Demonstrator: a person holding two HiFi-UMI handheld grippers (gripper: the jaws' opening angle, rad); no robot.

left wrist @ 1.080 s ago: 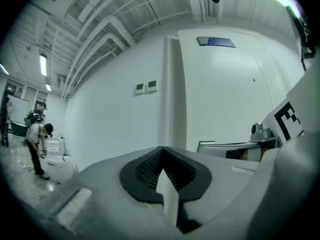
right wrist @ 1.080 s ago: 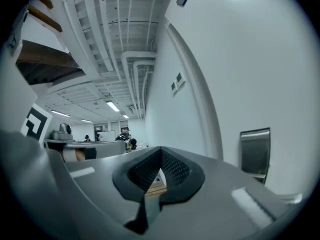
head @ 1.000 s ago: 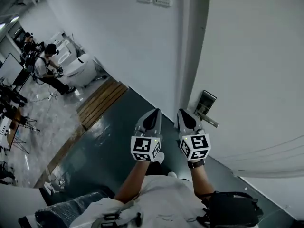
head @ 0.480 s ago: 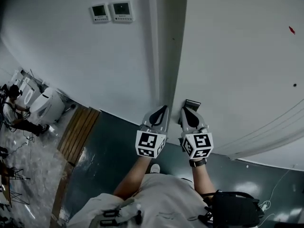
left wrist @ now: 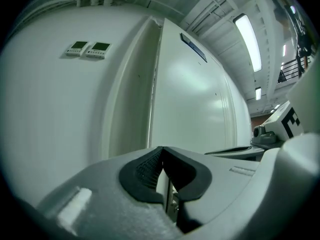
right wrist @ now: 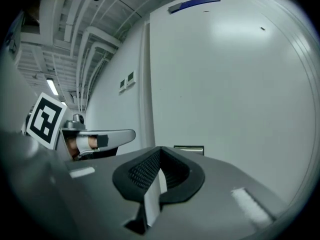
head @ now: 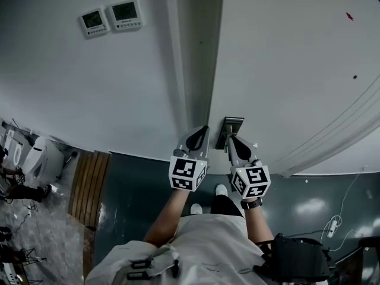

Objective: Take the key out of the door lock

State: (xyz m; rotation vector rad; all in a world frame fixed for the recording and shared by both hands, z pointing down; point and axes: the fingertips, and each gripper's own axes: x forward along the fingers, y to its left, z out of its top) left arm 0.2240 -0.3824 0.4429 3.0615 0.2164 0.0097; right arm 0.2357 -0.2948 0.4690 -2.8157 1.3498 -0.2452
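Note:
The white door (head: 285, 70) fills the right of the head view, with its metal lock plate (head: 229, 130) by the door frame (head: 199, 52). No key shows in any view. My left gripper (head: 202, 130) is shut and empty, its tip at the frame just left of the plate. The right gripper (head: 231, 140), also shut with nothing in it, points at the plate's lower part and hides the handle. From the right gripper view the plate's top edge (right wrist: 189, 149) peeks just over the closed jaws (right wrist: 160, 153). In the left gripper view the closed jaws (left wrist: 162, 153) face the door's edge (left wrist: 156, 94).
Two wall control panels (head: 111, 16) hang left of the frame. A wooden ramp (head: 88, 183) lies on the dark floor at the left, white fixtures (head: 37, 154) beyond it. A cable with a power strip (head: 332, 224) lies at the right.
The head view has swung up and right toward the door. Both grippers, still shut, have come up close to the lock plate, and the handle seen a second ago is now hidden.

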